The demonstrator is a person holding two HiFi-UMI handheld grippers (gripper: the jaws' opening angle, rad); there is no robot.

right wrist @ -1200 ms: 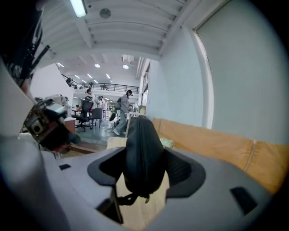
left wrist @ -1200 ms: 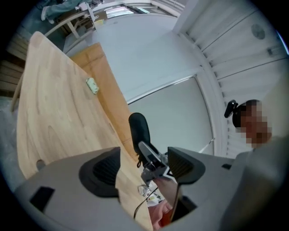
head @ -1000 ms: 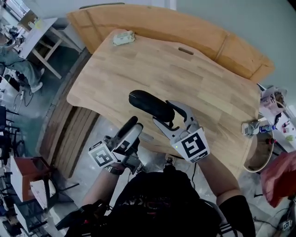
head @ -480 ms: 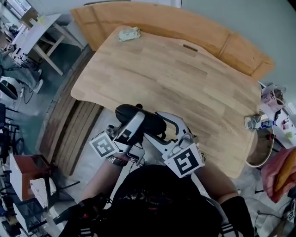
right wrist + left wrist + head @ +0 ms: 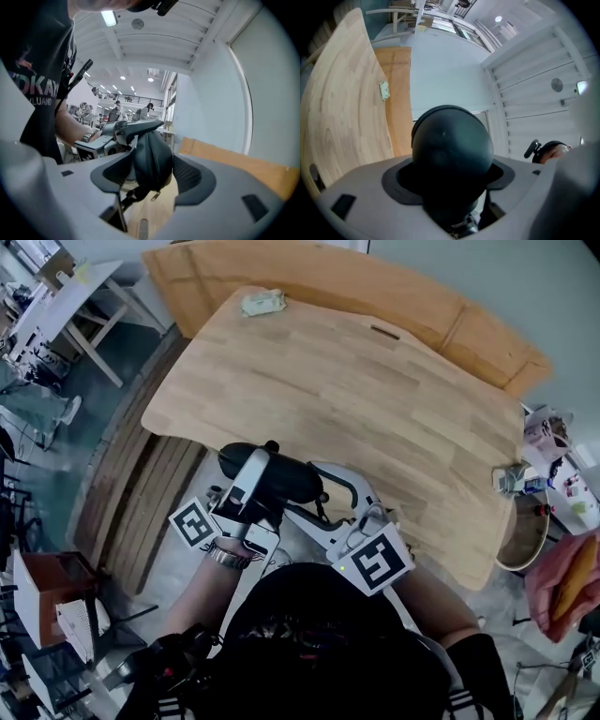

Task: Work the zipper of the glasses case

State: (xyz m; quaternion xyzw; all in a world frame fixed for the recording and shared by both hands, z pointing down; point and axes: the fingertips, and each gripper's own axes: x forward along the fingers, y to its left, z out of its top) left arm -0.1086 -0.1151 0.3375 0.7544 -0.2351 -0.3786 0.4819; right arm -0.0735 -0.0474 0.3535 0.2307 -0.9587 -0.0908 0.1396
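Two grippers hold the glasses case (image 5: 281, 479) just off the worktop's (image 5: 375, 381) near edge. The right gripper (image 5: 314, 498) clamps one end, and the left gripper's (image 5: 251, 474) jaws have just been closing on the other. The shell looks light, stiff and probably slippery, so grip it by the ends and leave the zipper pull (image 5: 154, 195) free.

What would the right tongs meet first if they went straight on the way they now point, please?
The glasses case: the right tongs grip its end, so it fills the line straight ahead. What lies beyond it is mostly hidden.
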